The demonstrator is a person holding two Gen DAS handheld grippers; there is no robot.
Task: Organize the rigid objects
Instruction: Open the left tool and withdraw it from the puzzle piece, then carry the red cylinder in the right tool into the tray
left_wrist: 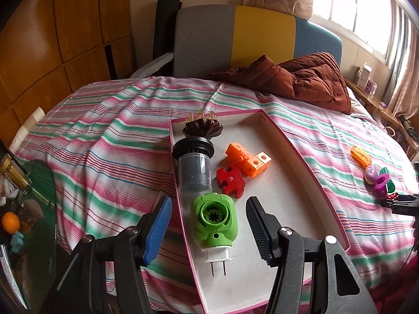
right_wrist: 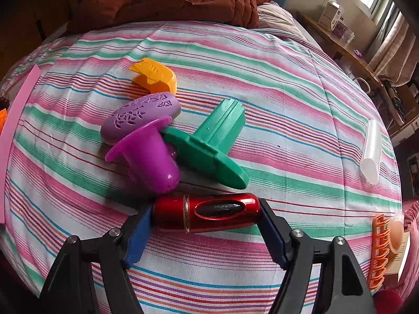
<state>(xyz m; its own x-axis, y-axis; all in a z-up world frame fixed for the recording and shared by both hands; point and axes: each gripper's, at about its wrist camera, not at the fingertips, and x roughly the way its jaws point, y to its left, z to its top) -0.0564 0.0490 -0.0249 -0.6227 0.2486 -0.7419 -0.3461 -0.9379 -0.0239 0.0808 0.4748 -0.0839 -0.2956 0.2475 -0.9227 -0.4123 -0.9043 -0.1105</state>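
Note:
A pink-rimmed white tray [left_wrist: 288,157] lies on the striped bed. It holds a green plug-in device [left_wrist: 213,216], a grey-and-black cylinder [left_wrist: 193,167], a brown fluted dish [left_wrist: 203,128], a red puzzle piece [left_wrist: 230,180] and orange blocks [left_wrist: 247,158]. My left gripper [left_wrist: 208,227] hangs open above the green device, its pads clear of it on both sides. In the right wrist view my right gripper [right_wrist: 205,213] is shut endwise on a shiny red capsule [right_wrist: 207,213] lying on the sheet. Just beyond lie a purple cup [right_wrist: 149,154], a green stand [right_wrist: 212,141], a lilac perforated case [right_wrist: 141,115] and an orange clip [right_wrist: 154,78].
A brown quilt [left_wrist: 301,78] is bunched at the head of the bed. A clear tube [right_wrist: 371,149] and an orange comb-like rack [right_wrist: 379,251] lie at the right. A glass side table [left_wrist: 23,209] with bottles and an orange stands left of the bed.

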